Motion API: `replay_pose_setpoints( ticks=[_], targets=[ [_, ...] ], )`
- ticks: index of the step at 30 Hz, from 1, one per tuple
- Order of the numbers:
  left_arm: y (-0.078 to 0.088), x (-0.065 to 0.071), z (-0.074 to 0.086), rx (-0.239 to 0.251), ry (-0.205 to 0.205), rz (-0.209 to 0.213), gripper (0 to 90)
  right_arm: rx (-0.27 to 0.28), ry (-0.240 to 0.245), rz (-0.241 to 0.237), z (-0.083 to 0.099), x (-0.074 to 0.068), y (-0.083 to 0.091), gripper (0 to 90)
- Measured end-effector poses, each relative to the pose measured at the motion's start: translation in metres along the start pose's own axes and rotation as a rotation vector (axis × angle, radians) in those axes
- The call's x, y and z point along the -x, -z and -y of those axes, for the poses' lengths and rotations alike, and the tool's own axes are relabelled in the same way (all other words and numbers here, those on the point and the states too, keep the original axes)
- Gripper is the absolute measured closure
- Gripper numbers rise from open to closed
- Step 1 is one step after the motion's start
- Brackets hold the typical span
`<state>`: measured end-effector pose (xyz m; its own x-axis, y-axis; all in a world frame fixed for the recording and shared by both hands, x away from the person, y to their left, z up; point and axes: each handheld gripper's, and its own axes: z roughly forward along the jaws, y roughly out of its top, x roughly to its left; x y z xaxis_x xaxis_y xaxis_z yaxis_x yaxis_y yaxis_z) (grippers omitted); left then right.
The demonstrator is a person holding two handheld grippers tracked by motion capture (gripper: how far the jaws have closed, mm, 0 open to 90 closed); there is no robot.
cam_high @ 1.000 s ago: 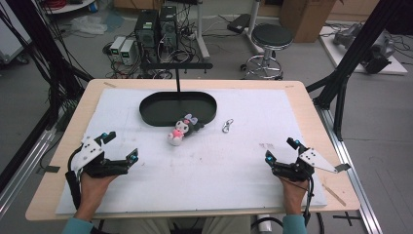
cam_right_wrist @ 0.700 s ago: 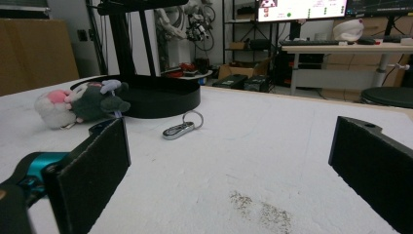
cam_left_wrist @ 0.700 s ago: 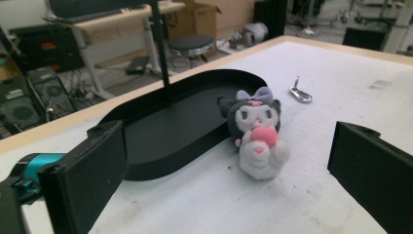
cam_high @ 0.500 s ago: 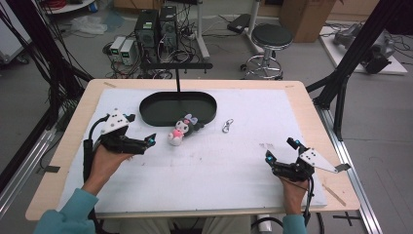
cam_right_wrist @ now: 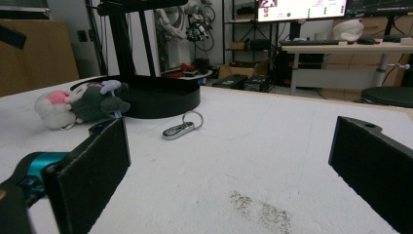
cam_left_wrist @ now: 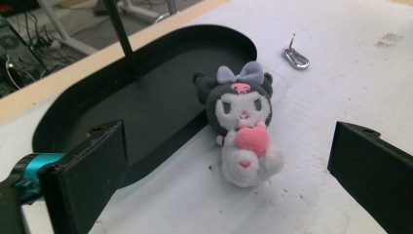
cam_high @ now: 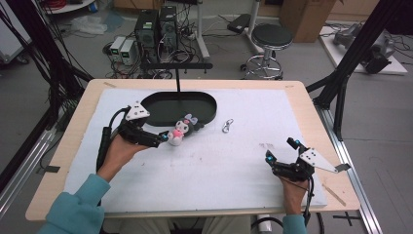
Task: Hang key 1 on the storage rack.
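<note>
A small plush toy (cam_high: pixel 181 129), black and white with a pink heart and a purple bow, lies on the white mat against the front rim of a black oval tray (cam_high: pixel 163 108). My left gripper (cam_high: pixel 163 140) is open just left of the toy, its tips nearly at it. In the left gripper view the toy (cam_left_wrist: pixel 243 131) stands between and beyond the two spread jaws, untouched. A silver keyring clip (cam_high: pixel 227 126) lies right of the toy. My right gripper (cam_high: pixel 279 150) rests open at the front right, holding nothing.
A thin black post with a crossbar (cam_high: pixel 178 66) rises from the tray's back. The white mat (cam_high: pixel 234 165) covers most of the wooden table (cam_high: pixel 63 146). From the right gripper view the clip (cam_right_wrist: pixel 181 127), the toy (cam_right_wrist: pixel 80 105) and the tray (cam_right_wrist: pixel 160 100) lie far ahead.
My left gripper has moved forward and to the right, from the front left of the mat up to the plush toy. The right gripper has stayed where it was.
</note>
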<state>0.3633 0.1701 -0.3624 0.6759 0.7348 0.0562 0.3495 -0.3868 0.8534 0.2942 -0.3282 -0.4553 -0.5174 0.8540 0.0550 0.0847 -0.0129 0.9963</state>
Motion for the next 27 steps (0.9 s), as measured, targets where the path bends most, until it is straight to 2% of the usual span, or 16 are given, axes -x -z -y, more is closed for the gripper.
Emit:
replay_pose_setpoints(
  ticks=[11,20,23,27],
  targets=[
    [-0.028,0.003,-0.007,-0.099,0.007,0.022,1.7,-0.001,-0.007,0.002,0.000,0.000,0.000,0.7],
    [-0.048,0.007,-0.007,-0.183,-0.005,0.031,1.7,-0.003,-0.012,-0.001,0.000,0.000,0.000,0.7],
    [-0.055,0.008,-0.005,-0.202,0.003,0.047,1.7,-0.003,-0.011,-0.001,0.000,0.000,0.000,0.7],
    [-0.062,0.010,-0.003,-0.228,-0.021,0.031,1.7,-0.004,-0.011,0.001,0.000,0.000,0.000,0.7]
  ],
)
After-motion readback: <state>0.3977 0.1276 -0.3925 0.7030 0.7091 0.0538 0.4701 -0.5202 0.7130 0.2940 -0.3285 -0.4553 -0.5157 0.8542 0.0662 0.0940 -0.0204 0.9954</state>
